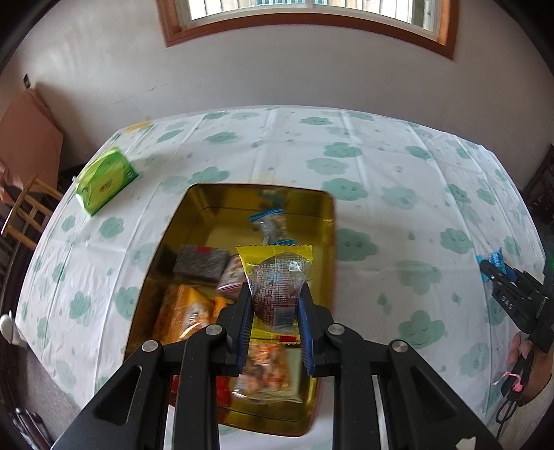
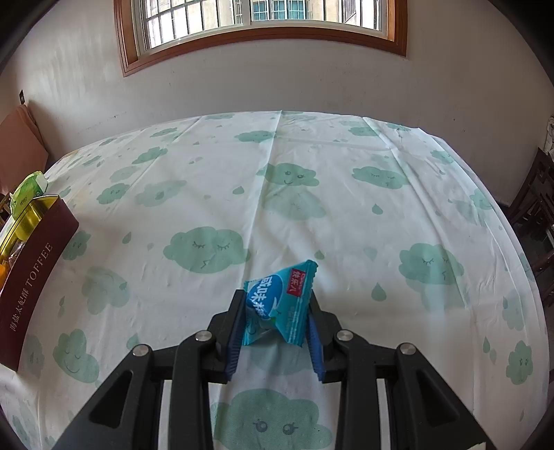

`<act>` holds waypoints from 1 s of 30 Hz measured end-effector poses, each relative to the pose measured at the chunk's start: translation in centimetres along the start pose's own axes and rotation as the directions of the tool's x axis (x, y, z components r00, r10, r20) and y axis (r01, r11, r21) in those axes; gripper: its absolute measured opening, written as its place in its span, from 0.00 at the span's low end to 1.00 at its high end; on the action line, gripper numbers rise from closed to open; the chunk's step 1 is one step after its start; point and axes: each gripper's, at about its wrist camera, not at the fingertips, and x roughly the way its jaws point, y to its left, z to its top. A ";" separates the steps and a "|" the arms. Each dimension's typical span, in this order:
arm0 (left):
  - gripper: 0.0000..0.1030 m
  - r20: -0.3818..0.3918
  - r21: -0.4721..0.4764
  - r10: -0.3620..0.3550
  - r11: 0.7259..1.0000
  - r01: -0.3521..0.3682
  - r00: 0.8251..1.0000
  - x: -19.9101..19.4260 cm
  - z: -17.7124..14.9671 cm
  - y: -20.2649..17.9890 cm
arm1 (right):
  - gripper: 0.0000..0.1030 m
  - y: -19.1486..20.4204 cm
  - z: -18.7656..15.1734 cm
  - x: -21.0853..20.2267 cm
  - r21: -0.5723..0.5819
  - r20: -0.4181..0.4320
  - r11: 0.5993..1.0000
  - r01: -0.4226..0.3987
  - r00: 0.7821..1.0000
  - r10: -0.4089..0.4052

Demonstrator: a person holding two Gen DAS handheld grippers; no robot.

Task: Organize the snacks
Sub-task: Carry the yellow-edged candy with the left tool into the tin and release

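Pinching a yellow-edged snack packet (image 1: pixel 277 280), the left gripper (image 1: pixel 275 304) hangs over the gold tin (image 1: pixel 194 207) at frame centre, already crowded with wrapped snacks (image 1: pixel 194 311). A green tissue pack (image 1: pixel 105 181) lies upper left. Lower centre in the right view, the right gripper (image 2: pixel 277 318) squeezes a blue candy packet (image 2: pixel 280 304) above the cloud-print tablecloth (image 2: pixel 346 225).

Daylight from the window (image 2: pixel 263 24) above the table's far edge lights both views evenly, with soft shadows. The left wrist view is motion-blurred, smearing the tin (image 1: pixel 194 214) and its snacks; fisheye distortion bends the table (image 2: pixel 346 214) edges, and the corners fall black.
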 end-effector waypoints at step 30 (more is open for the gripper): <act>0.52 -0.073 0.004 0.056 0.998 -0.056 0.996 4.2 -1.5 4.7 | 0.30 0.1 0.0 0.0 -0.006 0.000 1.000 0.006 1.000 -0.006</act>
